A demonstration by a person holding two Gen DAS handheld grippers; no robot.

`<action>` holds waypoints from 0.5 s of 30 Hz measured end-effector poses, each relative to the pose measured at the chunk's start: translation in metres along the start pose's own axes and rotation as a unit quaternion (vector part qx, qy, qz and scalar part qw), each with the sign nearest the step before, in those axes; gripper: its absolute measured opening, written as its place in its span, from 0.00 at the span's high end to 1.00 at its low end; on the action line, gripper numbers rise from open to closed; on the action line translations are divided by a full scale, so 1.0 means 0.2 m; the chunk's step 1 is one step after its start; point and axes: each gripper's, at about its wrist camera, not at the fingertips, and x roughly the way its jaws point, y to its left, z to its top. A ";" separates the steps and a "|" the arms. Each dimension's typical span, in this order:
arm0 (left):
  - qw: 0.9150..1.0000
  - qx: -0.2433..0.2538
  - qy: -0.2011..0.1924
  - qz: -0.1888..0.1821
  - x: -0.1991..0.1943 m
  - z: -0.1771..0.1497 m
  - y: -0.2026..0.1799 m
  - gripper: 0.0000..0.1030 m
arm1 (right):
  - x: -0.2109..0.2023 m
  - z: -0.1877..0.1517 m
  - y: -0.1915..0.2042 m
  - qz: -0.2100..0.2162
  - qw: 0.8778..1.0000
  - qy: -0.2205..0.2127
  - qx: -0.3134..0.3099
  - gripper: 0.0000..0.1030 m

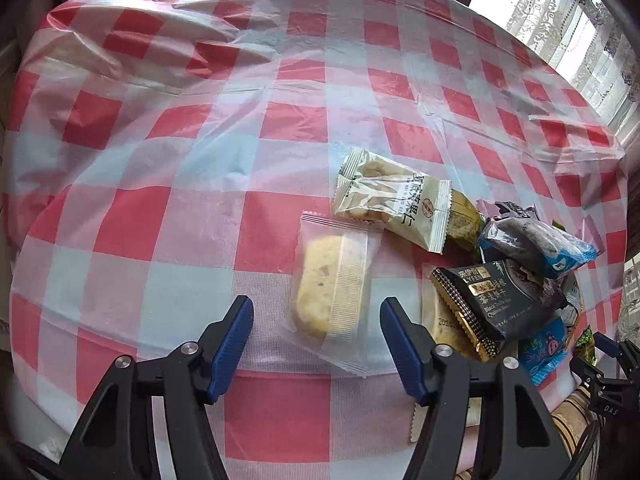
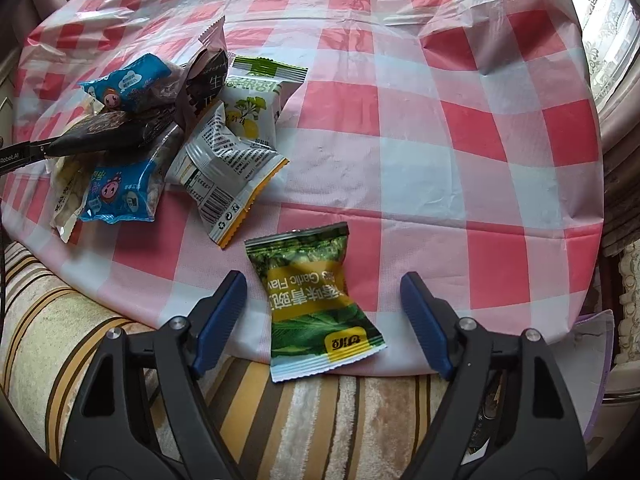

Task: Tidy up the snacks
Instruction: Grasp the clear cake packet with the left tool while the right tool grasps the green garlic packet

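My left gripper (image 1: 316,310) is open, its blue fingers either side of a clear-wrapped pale cake (image 1: 330,286) lying on the checked tablecloth (image 1: 160,208). Beside it lie a cream packet (image 1: 394,200), a black packet (image 1: 484,300) and a blue-ended dark packet (image 1: 536,244). My right gripper (image 2: 323,286) is open around a green garlic-flavour pea packet (image 2: 316,300) at the table's near edge. In the right wrist view a pile holds blue packets (image 2: 120,190), a white-and-yellow packet (image 2: 228,168) and a green-white packet (image 2: 256,96).
The red-and-white plastic cloth is wrinkled, with raised folds at the far side (image 2: 472,12). A striped sofa cushion (image 2: 320,420) lies below the table's near edge. Curtains and a window (image 1: 568,20) stand behind. The right gripper (image 1: 604,376) shows at the left view's right edge.
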 end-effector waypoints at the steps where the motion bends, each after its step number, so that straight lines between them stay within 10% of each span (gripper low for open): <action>1: 1.000 0.006 0.001 0.003 0.01 0.01 -0.01 0.39 | 0.01 0.01 0.00 0.001 1.000 0.000 0.000 0.21; 9: 0.998 0.050 -0.002 0.037 0.05 0.02 -0.08 0.54 | 0.02 0.03 0.01 0.012 1.000 -0.008 -0.003 0.26; 15: 0.998 0.058 -0.005 0.038 0.04 0.02 -0.08 0.65 | 0.00 0.04 0.06 0.019 0.999 -0.022 -0.022 0.49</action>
